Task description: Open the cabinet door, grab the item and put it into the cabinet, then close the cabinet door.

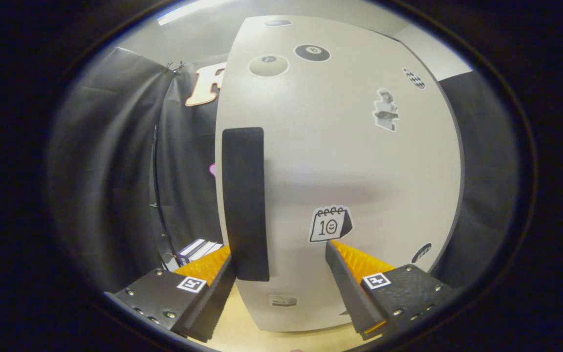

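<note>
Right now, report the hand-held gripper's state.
Hand-held gripper: open, holding nothing; its fingers straddle the lower end of the black handle strip on the closed cabinet door.

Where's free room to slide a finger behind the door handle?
Gripper is open, fingers either side of the black handle. Free gap lies left of the door edge, toward the black cloth. Low left is crowded by books.

Cabinet door (350,161) just ahead of claw (281,259)

bright, even | ceiling strip light (188,11) overhead | soft glare on door (340,161) | heavy fisheye bend, edges blurred
</note>
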`<state>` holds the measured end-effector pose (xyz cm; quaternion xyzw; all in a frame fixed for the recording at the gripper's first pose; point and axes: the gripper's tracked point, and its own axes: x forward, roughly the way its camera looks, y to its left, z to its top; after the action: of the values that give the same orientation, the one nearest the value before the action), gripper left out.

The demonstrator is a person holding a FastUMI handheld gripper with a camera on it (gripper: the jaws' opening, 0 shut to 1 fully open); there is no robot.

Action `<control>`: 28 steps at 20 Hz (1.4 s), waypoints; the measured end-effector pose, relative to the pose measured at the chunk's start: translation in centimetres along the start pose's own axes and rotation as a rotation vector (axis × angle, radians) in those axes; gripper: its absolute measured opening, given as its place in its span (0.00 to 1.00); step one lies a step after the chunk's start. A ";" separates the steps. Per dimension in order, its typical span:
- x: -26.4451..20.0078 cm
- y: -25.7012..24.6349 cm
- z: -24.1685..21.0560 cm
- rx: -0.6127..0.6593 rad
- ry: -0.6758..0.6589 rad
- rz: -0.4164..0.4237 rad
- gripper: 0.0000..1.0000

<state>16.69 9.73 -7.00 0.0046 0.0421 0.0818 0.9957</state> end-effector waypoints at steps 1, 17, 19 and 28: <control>0.3 -0.1 0.0 0.001 -0.004 -0.011 1.00; -0.9 0.0 0.8 -0.003 -0.026 -0.007 1.00; -2.9 -0.4 1.1 -0.021 -0.030 -0.020 1.00; -15.5 -3.2 1.2 -0.056 -0.012 -0.081 1.00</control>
<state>2.05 4.08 -4.55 -0.0244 0.0342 0.0426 0.9982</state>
